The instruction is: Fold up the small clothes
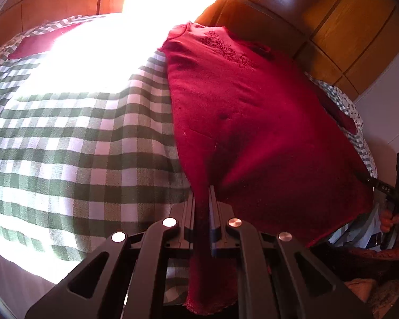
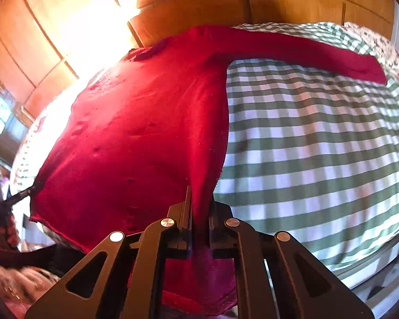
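The only lettering is small white print, roughly "DAS", on the right tool [image 1: 385, 186] at the left-wrist view's right edge; it is barely legible.

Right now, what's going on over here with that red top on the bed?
A person is folding a small red long-sleeved top on a green-and-white checked bedspread. The left hand-held gripper and the right hand-held gripper are each shut on the bottom hem, one near each corner. The body of the top lies spread on the bed, and one sleeve lies stretched out sideways. No fold shows yet.
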### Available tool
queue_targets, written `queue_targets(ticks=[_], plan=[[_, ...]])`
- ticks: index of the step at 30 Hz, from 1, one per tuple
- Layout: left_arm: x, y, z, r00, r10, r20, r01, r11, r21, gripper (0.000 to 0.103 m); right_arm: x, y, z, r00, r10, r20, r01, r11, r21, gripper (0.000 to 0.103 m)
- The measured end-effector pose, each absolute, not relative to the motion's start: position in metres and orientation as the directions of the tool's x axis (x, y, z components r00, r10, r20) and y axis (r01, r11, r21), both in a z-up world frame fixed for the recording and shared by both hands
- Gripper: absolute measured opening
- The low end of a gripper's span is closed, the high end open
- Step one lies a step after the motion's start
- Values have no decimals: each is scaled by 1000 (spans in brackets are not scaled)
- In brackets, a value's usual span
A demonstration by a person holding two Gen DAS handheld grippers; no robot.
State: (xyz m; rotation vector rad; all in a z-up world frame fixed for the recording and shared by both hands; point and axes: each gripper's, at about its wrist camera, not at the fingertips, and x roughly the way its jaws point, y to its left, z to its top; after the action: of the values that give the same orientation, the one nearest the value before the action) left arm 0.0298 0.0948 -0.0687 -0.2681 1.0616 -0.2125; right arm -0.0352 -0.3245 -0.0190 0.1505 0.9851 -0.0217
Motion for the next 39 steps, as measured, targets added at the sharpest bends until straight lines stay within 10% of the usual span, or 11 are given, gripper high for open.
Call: queue_targets(ticks=[3,5,8,14,27,31,39], plan=[[32,91,-73,456,-270,-848,24,956,-292,16,-33,-327,-41,475,38,-879,87,992,89,7],[32,94,-63,493,-242,-836,7,962,-274,41,-31,-333,-42,477,70,-876,111,984,139,9],[44,98,-45,550,-226,-804,-2,962,-272,43,-27,-358,-34,528,75,-846,176,965,196,55],[86,67,-38,571,-240,-785,56,965,-255,49,2,-463,-14,638,-74,-766,464,831,306,57],[138,-12,-66,491,-229,-840,150,973,-177,66,80,-650,-17,621,-306,-721,762,452,464,51],[142,-10,-68,491,-236,-839,148,971,-187,67,115,-663,-16,530,-362,-766,808,489,328,7],[150,-5,-69,492,-286,-822,149,958,-244,67,137,-572,85,769,-314,-557,563,745,357,6]])
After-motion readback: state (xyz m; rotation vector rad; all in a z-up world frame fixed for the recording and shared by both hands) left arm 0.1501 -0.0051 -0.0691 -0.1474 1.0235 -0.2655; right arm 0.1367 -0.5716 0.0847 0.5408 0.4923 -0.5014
